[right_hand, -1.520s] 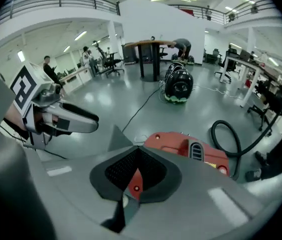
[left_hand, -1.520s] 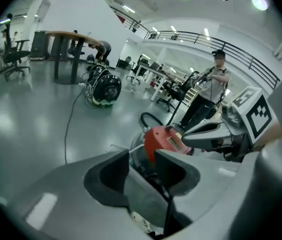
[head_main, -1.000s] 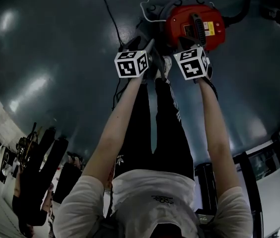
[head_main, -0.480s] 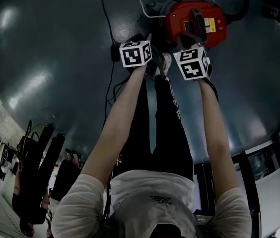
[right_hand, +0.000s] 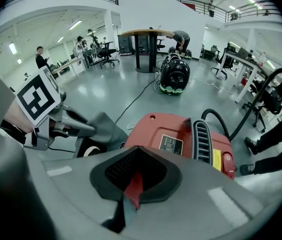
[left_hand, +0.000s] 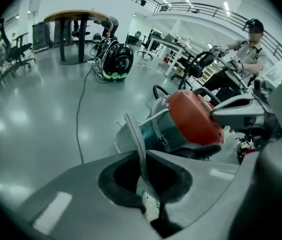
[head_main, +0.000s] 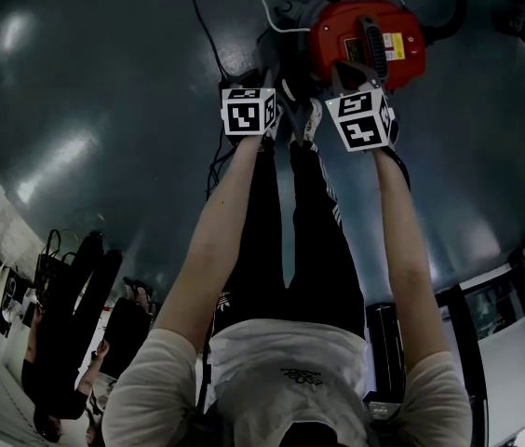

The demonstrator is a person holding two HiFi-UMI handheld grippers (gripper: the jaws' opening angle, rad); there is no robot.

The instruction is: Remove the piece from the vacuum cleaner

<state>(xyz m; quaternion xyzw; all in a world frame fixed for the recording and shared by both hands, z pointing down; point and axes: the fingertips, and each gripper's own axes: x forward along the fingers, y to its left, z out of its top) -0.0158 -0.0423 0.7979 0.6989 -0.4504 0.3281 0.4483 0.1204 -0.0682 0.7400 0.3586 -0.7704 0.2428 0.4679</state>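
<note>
The vacuum cleaner (right_hand: 156,129) sits on the floor (head_main: 104,82) at about 12 o'clock from the person, just beyond their shoes (head_main: 310,119). The right gripper (right_hand: 133,184) has its fingers pressed together on a red lip of the casing, at the near edge of the machine. The left gripper (left_hand: 146,184) has its fingers pinched on the grey piece (right_hand: 97,128). Seen from the right gripper view, the piece is at the machine's 9 o'clock end, right beside a black wheel (right_hand: 88,149). Whether the piece is fully free of the body or only tilted out of its seat cannot be told.

The main risk is probably the left hold. The piece is thin, stands edge-on between the fingers, and is caught only along a narrow strip. If a tab or corner is caught in the housing, a sideways tug toward 9 o'clock could twist the piece out of the pinch and drop it on the hard floor.

The right hold is slight too. With only a lip of smooth plastic in the fingers, a strong pull from the left could peel it loose. The wheeled body would then roll or swing toward 9 o'clock with the piece instead of giving it up.

A black cord (left_hand: 81,114) trails across the floor near the person's feet and could snag if they step back.
</note>
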